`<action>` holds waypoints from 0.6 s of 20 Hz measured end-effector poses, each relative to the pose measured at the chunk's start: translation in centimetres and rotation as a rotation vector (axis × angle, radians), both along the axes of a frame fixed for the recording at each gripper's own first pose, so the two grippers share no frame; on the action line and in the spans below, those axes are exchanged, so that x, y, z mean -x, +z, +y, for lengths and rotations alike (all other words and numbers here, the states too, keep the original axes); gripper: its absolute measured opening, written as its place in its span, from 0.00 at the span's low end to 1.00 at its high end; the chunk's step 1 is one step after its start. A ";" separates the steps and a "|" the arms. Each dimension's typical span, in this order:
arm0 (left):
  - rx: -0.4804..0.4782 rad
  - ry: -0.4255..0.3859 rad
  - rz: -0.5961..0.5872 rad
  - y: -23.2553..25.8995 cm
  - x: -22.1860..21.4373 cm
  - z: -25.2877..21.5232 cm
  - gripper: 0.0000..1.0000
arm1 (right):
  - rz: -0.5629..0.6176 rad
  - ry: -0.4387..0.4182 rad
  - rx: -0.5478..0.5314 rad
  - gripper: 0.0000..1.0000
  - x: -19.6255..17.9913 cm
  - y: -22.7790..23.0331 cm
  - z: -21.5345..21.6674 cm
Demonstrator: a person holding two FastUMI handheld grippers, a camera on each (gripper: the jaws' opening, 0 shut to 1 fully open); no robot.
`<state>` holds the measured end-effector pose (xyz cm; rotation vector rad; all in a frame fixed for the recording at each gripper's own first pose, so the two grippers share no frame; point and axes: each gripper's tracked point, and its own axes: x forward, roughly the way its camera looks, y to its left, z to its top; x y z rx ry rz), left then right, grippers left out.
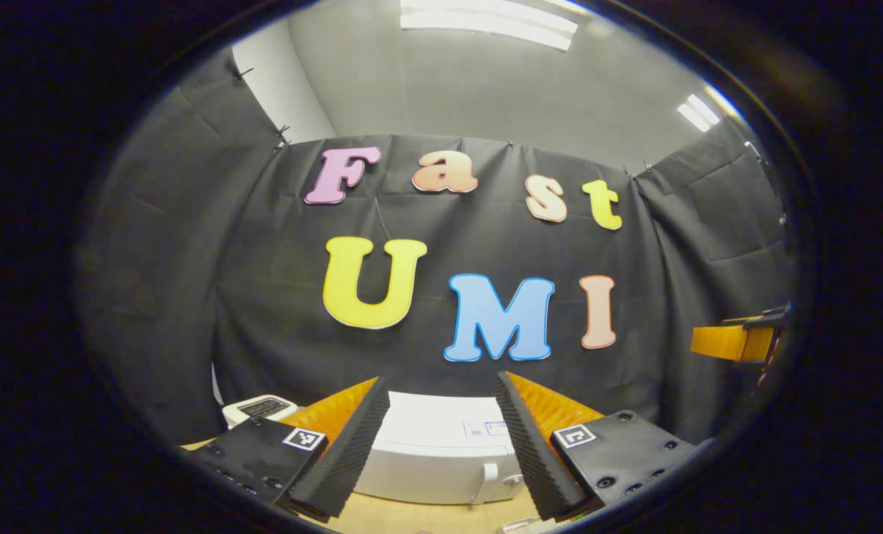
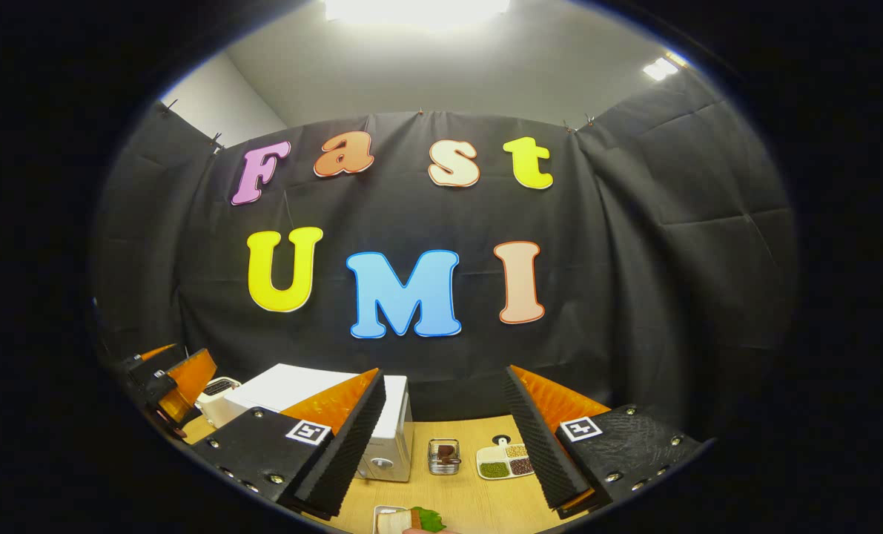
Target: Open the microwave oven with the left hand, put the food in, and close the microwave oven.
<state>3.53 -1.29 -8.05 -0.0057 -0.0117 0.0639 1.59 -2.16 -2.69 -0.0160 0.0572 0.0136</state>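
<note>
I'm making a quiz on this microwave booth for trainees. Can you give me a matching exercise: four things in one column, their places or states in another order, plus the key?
Things:
1. microwave
2. divided dish
3. small metal basket
4. left gripper

Places or states:
A. between the microwave and the divided dish
B. white, door shut
C. open, holding nothing
D. holds three kinds of beans or grains

Pairs: 1-B, 2-D, 3-A, 4-C
</note>
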 end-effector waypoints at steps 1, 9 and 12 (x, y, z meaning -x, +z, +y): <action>-0.011 -0.012 0.014 -1.5 -0.4 -0.4 0.94 | 0.004 -0.004 0.002 0.96 0.2 -0.1 -0.3; -0.035 -0.110 0.160 -13.7 -4.9 -4.9 0.96 | 0.033 -0.062 0.036 0.96 1.5 -1.4 -3.2; -0.026 -0.096 0.221 -18.2 -6.2 -5.3 0.96 | 0.051 -0.084 0.030 0.96 1.6 -2.2 -4.3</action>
